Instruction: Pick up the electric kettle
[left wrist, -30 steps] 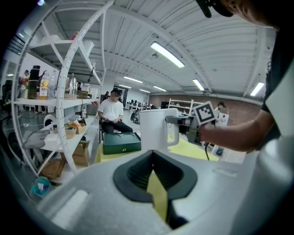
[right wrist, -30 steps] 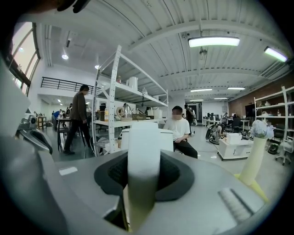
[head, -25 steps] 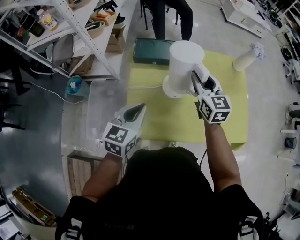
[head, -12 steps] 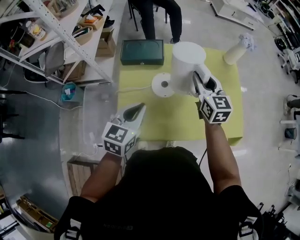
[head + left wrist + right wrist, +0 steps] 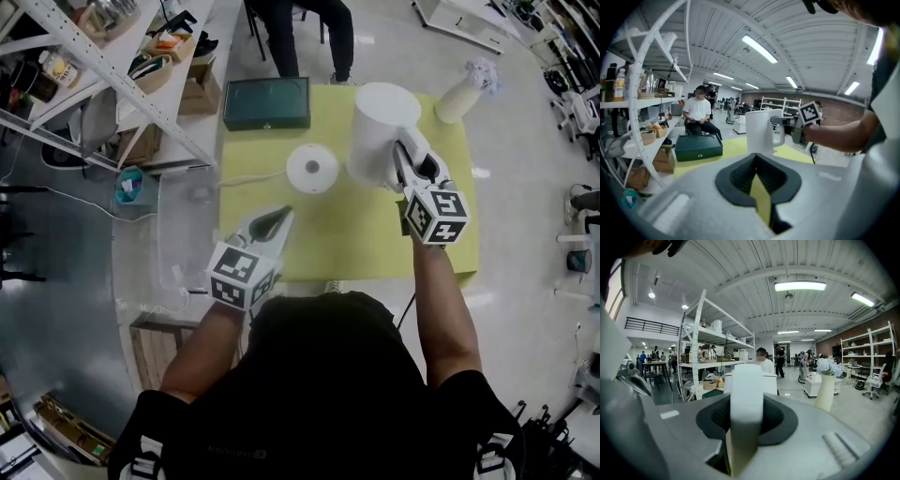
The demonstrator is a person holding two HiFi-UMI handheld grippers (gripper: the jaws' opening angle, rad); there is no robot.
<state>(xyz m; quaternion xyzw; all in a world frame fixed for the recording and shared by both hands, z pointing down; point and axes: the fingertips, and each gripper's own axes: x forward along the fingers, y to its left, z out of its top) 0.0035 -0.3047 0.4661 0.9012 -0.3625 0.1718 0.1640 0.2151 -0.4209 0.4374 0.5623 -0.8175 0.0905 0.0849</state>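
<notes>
Right gripper (image 5: 401, 155) clamped on electric kettle (image 5: 378, 131) handle; kettle off its base (image 5: 312, 169), pick apparently done; left gripper (image 5: 283, 214) closed, empty.

I see one white kettle (image 5: 378, 127), one round base (image 5: 312, 169), one green box (image 5: 265, 101), one tall vase (image 5: 457, 94) and one yellow mat (image 5: 347, 239). I have two tongs: left gripper (image 5: 283, 214), right gripper (image 5: 402, 152).

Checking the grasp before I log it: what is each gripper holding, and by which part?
Right gripper: the white electric kettle, clamped by its handle. Left gripper: nothing.
</notes>
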